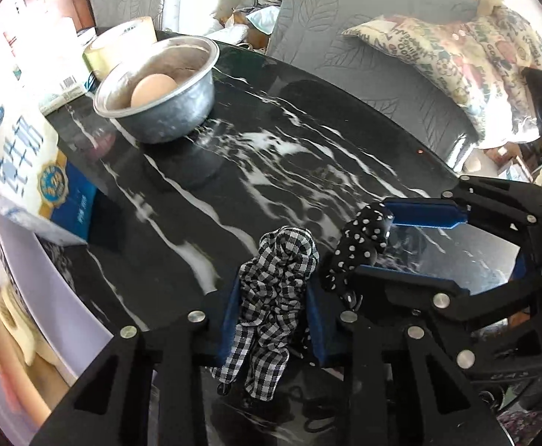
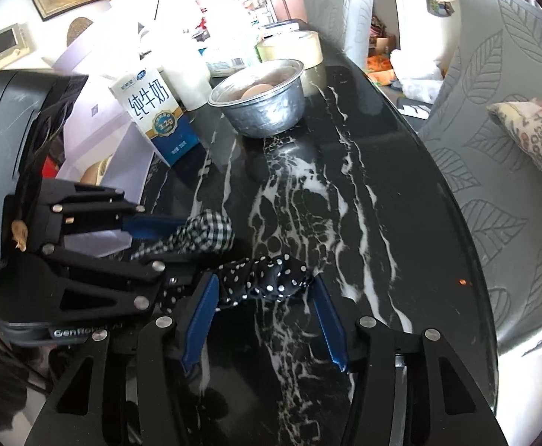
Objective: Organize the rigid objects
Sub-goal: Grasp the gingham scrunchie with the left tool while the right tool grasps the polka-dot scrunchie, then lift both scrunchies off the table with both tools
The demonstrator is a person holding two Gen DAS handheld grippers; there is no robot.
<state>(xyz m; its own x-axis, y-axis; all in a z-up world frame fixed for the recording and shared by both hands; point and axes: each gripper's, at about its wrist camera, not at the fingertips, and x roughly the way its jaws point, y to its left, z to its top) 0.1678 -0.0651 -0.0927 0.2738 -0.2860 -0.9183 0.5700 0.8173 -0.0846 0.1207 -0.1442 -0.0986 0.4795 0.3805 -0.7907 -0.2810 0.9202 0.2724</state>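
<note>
My left gripper [image 1: 272, 293] is shut on a black-and-white checked scrunchie [image 1: 274, 293], held just above the black marble table [image 1: 271, 156]; it also shows in the right wrist view [image 2: 204, 236]. My right gripper [image 2: 267, 282] stands around a black polka-dot scrunchie [image 2: 267, 282], its jaws fairly wide with the cloth spanning them; it also shows in the left wrist view [image 1: 360, 245]. The two grippers are close together, side by side. A metal bowl [image 1: 159, 89] with a brown egg [image 1: 153, 91] stands farther back on the table.
A milk carton [image 2: 155, 111] stands at the table's left edge, a tape roll [image 2: 293, 50] behind the bowl. A lilac box [image 2: 96, 130] lies at the left. Grey leaf-patterned chairs [image 2: 494, 119] and a printed cushion [image 1: 456, 59] flank the table's right side.
</note>
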